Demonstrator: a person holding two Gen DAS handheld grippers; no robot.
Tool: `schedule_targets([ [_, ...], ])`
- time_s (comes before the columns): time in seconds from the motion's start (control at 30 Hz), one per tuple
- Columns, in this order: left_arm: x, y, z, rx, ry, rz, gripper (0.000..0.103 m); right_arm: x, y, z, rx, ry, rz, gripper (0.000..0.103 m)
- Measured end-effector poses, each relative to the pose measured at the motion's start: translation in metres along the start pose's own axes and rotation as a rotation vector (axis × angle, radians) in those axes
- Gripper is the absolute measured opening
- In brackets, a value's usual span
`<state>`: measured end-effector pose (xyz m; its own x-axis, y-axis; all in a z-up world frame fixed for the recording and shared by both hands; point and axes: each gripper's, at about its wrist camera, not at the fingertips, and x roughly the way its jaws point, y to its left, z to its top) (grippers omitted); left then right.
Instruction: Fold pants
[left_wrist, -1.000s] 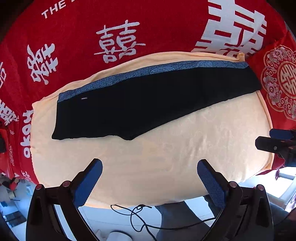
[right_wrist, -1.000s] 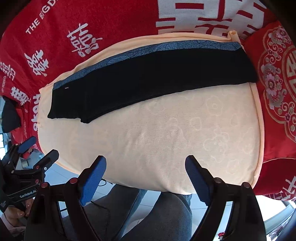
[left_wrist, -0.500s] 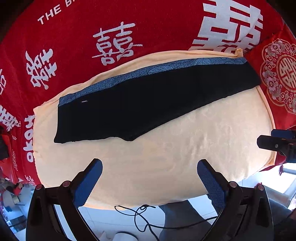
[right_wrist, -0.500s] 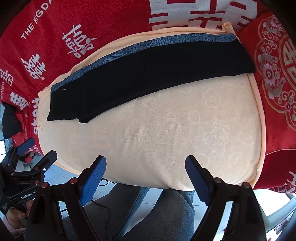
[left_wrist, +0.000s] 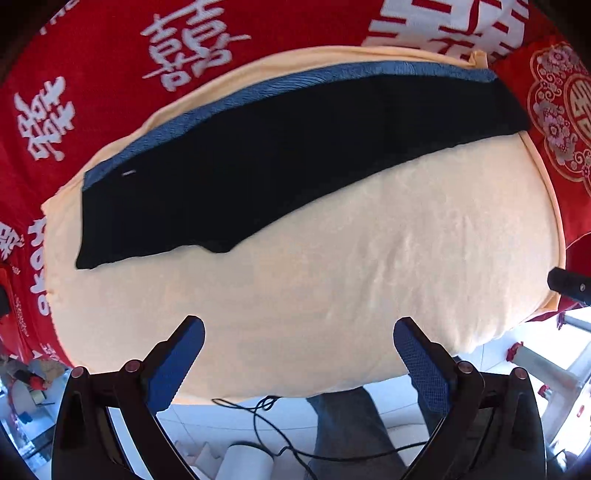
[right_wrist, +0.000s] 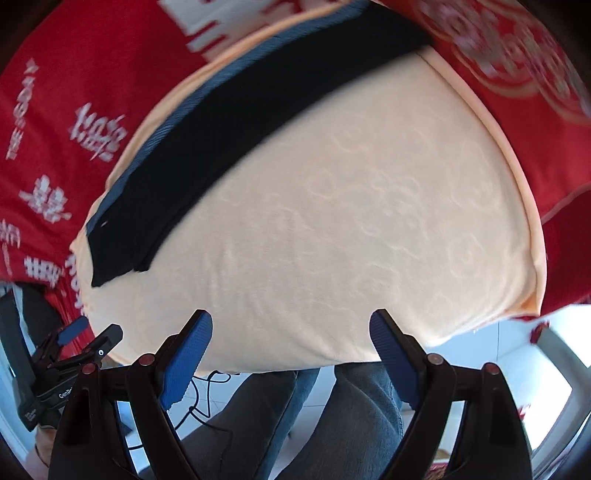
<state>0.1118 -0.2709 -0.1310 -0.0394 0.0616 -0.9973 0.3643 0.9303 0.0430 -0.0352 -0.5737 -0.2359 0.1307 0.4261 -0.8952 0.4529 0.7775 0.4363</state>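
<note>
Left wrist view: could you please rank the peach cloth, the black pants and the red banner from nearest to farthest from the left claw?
1. Peach cloth: directly ahead of the open left claw, under its tips.
2. Black pants: lying flat along the cloth's far side.
3. Red banner: beyond the pants, past the cloth's far edge.

Right wrist view motion-blurred; pants (right_wrist: 236, 122) far end cut by top edge; red cloth (right_wrist: 517, 55) print unreadable.
</note>
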Motion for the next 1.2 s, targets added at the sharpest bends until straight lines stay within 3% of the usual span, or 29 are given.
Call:
schedule_targets([
  [0.13,0.022,-0.029,0.029,0.003,-0.015,-0.014,0.103,0.000,-0.036,0.015,0.052,-0.042,0.015,0.089],
  [0.27,0.034,-0.054,0.068,-0.032,-0.057,-0.044,0.103,-0.001,-0.061,0.052,0.081,-0.103,0.072,0.089],
  [0.37,0.038,-0.070,0.095,-0.046,-0.114,-0.050,0.103,-0.001,-0.065,0.086,0.067,-0.160,0.139,0.089],
  [0.5,0.053,-0.083,0.131,-0.068,-0.194,-0.034,0.103,0.001,-0.048,0.135,-0.019,-0.266,0.129,0.089],
  [0.53,0.055,-0.083,0.139,-0.087,-0.218,-0.028,0.103,0.003,-0.037,0.150,-0.055,-0.287,0.130,0.079],
  [0.57,0.057,-0.082,0.145,-0.105,-0.244,-0.014,0.103,0.005,-0.027,0.160,-0.088,-0.296,0.125,0.055],
  [0.6,0.063,-0.081,0.152,-0.122,-0.271,0.006,0.103,0.010,-0.017,0.170,-0.127,-0.299,0.112,0.046],
  [0.77,0.104,-0.076,0.167,-0.173,-0.259,0.041,0.103,0.052,0.011,0.205,-0.288,-0.280,0.033,0.040],
  [0.83,0.111,-0.071,0.166,-0.201,-0.285,0.001,0.103,0.046,0.014,0.214,-0.362,-0.356,-0.028,0.039],
  [0.9,0.112,-0.069,0.163,-0.200,-0.313,-0.009,0.103,0.030,0.004,0.221,-0.310,-0.410,-0.117,0.042],
  [1.0,0.113,-0.066,0.161,-0.201,-0.316,-0.032,0.103,0.008,-0.038,0.214,-0.083,-0.405,0.187,0.045],
  [1.13,0.106,-0.065,0.167,-0.203,-0.273,-0.029,0.103,0.010,-0.063,0.169,0.064,-0.416,0.295,0.049],
  [1.2,0.093,-0.072,0.172,-0.196,-0.296,-0.036,0.103,0.018,-0.074,0.158,0.127,-0.452,0.327,0.053],
])
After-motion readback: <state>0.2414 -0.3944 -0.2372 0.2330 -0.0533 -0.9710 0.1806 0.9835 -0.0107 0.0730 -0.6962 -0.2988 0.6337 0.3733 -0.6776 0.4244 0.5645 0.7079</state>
